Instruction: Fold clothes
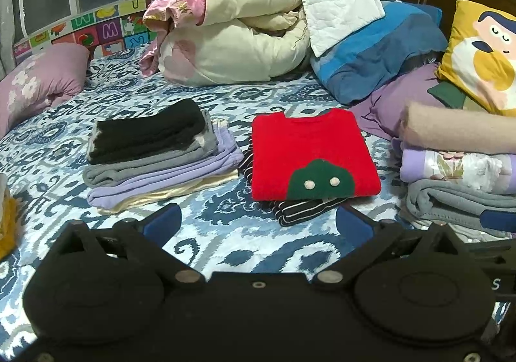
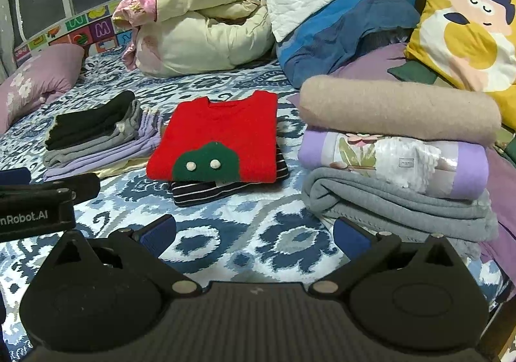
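Both tools are released and carry nothing. The left tool hovers low over the patterned bed sheet with its blue pads spread wide and only sheet between them. The right tool sits the same way, just beside the left one, whose black body shows at the left edge of the right wrist view.

Ahead of them lie 3 finished stacks, apart from each other on the bed. On the left is a pile with a black garment on top of grey, lilac and cream pieces. In the middle a folded red sweater rests on a striped garment. On the right a beige knit lies on a lilac flowered piece and a grey fleece.

The step in hand looks like a pause between garments, the last piece being already stacked. A yellowish cloth shows at the left edge of the left wrist view, too cropped to identify; it may be the next piece. The next move calls for locating an unfolded garment, carrying it to the bare sheet in front and spreading it flat before gripping its edges. The rumpled quilt behind is probably bedding, not part of the job.
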Demonstrator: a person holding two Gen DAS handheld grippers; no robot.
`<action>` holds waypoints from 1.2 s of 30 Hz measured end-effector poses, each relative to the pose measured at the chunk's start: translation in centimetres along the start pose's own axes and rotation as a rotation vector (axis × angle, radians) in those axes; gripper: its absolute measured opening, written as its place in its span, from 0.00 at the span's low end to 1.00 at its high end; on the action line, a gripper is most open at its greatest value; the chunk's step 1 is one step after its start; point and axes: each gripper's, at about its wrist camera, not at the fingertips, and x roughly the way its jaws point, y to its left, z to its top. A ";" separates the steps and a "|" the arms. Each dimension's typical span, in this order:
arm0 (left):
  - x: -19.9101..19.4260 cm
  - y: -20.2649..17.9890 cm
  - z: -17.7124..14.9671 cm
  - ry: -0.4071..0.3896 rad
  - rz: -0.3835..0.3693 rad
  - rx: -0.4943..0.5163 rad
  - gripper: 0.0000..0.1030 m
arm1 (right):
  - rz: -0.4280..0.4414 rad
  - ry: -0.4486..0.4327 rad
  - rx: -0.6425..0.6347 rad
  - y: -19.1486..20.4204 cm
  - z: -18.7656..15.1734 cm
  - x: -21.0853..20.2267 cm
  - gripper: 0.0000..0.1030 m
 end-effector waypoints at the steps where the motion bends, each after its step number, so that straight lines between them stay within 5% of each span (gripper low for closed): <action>1: 0.1 0.0 0.1 0.000 0.000 0.000 1.00 | -0.010 -0.004 -0.004 0.0 0.1 0.1 1.00; 36: 2.6 -0.2 1.1 0.037 -0.039 -0.001 1.00 | -0.027 -0.013 -0.006 -0.7 1.8 1.8 1.00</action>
